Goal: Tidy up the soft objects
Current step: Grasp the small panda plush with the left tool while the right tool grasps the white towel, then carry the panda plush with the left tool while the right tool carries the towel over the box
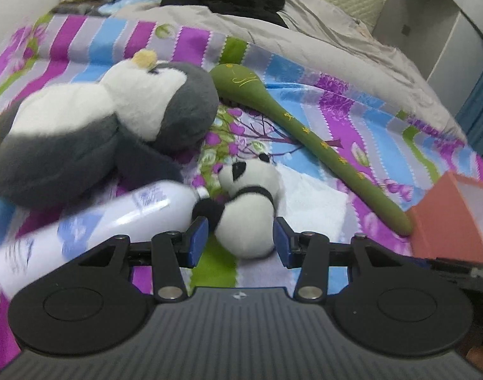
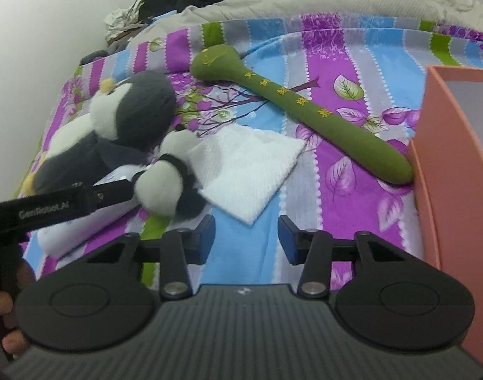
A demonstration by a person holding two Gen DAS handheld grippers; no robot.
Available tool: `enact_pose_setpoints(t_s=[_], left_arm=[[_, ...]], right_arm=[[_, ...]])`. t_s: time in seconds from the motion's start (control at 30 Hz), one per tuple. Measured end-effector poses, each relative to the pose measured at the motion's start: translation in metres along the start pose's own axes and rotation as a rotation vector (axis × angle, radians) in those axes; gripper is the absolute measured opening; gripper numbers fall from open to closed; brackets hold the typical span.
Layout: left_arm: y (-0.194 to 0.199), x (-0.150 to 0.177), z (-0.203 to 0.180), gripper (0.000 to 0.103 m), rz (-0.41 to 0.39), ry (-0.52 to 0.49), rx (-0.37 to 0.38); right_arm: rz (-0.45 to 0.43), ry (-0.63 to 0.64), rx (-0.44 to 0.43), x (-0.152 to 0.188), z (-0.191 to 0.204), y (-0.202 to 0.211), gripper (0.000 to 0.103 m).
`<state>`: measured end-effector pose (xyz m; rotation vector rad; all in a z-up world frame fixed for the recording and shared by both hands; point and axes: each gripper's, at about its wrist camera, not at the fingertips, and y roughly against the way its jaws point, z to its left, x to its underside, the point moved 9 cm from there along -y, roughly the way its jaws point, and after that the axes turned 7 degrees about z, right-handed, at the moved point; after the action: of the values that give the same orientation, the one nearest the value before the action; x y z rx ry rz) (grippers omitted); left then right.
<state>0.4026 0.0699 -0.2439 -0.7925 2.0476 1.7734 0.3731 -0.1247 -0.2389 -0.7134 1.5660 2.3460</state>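
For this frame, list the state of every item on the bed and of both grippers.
Small panda plush: lying on the bedspread, between the open left gripper pads, not pinched.
Penguin plush: lying on its side.
White bottle: lying down.
White cloth: flat.
Green padded stick: lying, tip against the pink box.
Right gripper: open, empty.

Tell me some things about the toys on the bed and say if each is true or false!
1. The small panda sits between the left tongs. True.
2. The penguin is inside the pink box. False: it lies on the striped bedsheet.
3. The green stick toy touches the box. True.
4. The right tongs hold the white cloth. False: they are empty.
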Motion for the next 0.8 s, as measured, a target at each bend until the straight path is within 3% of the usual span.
enact_pose_setpoints(t_s=[0.43, 0.5, 0.57, 0.8], left_arm=[[-0.060, -0.018, -0.009, 0.050, 0.039, -0.122, 0.038], [-0.063, -0.019, -0.011, 0.049, 0.047, -0.129, 0.048], [-0.065, -0.018, -0.013, 0.044, 0.056, -0.133, 0.053], [-0.056, -0.016, -0.016, 0.038, 0.062, -0.123, 0.027]], right_arm=[[0.043, -0.005, 0.001, -0.019, -0.009, -0.076, 0.045], [0.041, 0.018, 0.001, -0.023, -0.005, -0.078, 0.035], [0.041, 0.041, 0.013, -0.025, -0.004, -0.079, 0.019], [0.041, 0.057, 0.016, -0.025, 0.000, -0.070, 0.012]])
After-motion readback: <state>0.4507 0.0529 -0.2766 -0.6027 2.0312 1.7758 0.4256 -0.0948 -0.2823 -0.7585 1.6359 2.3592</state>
